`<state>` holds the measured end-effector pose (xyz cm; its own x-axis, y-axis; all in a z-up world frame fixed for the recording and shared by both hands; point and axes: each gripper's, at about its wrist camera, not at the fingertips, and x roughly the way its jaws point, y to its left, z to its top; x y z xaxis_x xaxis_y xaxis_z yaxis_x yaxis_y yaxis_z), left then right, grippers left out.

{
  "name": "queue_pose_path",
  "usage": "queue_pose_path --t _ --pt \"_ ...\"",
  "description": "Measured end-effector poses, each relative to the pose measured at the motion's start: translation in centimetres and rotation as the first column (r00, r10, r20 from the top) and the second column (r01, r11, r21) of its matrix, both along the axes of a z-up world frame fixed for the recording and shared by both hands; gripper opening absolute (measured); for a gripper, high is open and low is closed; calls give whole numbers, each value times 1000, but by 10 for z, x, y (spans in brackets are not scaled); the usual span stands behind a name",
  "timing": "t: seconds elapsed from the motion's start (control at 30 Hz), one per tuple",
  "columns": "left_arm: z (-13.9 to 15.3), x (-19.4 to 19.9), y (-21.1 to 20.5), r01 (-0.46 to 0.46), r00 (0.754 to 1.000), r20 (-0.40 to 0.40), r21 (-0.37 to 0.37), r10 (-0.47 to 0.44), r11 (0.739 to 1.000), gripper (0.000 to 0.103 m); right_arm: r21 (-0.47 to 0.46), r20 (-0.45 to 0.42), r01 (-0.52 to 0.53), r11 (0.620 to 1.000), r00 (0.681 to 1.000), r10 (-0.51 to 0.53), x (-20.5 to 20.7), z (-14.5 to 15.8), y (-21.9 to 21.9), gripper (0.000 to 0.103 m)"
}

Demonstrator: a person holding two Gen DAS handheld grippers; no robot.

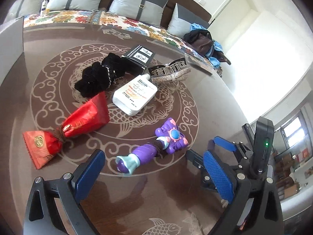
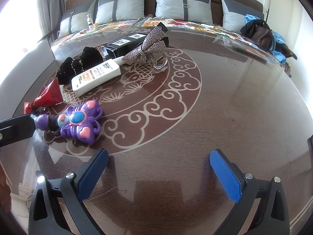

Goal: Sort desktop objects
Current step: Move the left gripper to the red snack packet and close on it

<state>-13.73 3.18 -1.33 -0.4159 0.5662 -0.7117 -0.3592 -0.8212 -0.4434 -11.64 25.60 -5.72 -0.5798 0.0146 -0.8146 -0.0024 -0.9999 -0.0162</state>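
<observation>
Both tools released, jaws wide, nothing between the pads. Left tool (image 1: 150, 174) hangs low over the bench (image 1: 176, 205); right tool (image 2: 159, 173) sits over bare bench, well off to the right of the pile.

Key relation: purple butterfly wand toy (image 1: 154, 146) lies just ahead of the left tool, handle end nearest, between the line of its fingers, butterfly head further off and to the right. Long axis runs diagonally, near-left to far-right, so not square to the jaw gap; I'd guess a wrist turn is needed to grip across the handle. Left tool is clearly nearer; from the right wrist view the toy (image 2: 78, 121) is off to the far left.

Rest of the things sit in a loose cluster past the toy: red foil packet (image 1: 86, 117) with a smaller red packet (image 1: 42, 146) tied to it, white bottle (image 1: 135, 95) lying flat with cap pointing away, black scrunchie (image 1: 97, 76), black box (image 1: 138, 57), rhinestone bow clip (image 1: 170, 72) touching the bottle's cap end.

No bin, tray or other container visible, so the sorting target can't be told. Sorting looks barely begun
</observation>
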Motion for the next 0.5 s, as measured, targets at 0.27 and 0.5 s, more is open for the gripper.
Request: queue_pose_path --t 0.27,0.5 --pt "31 -41 -63 -156 986 -82 -212 142 965 102 0 0 0 1000 1000 0 0 0 0 103" --pt "4 -56 -25 76 990 -69 -492 -126 867 102 0 0 0 1000 1000 0 0 0 0 103"
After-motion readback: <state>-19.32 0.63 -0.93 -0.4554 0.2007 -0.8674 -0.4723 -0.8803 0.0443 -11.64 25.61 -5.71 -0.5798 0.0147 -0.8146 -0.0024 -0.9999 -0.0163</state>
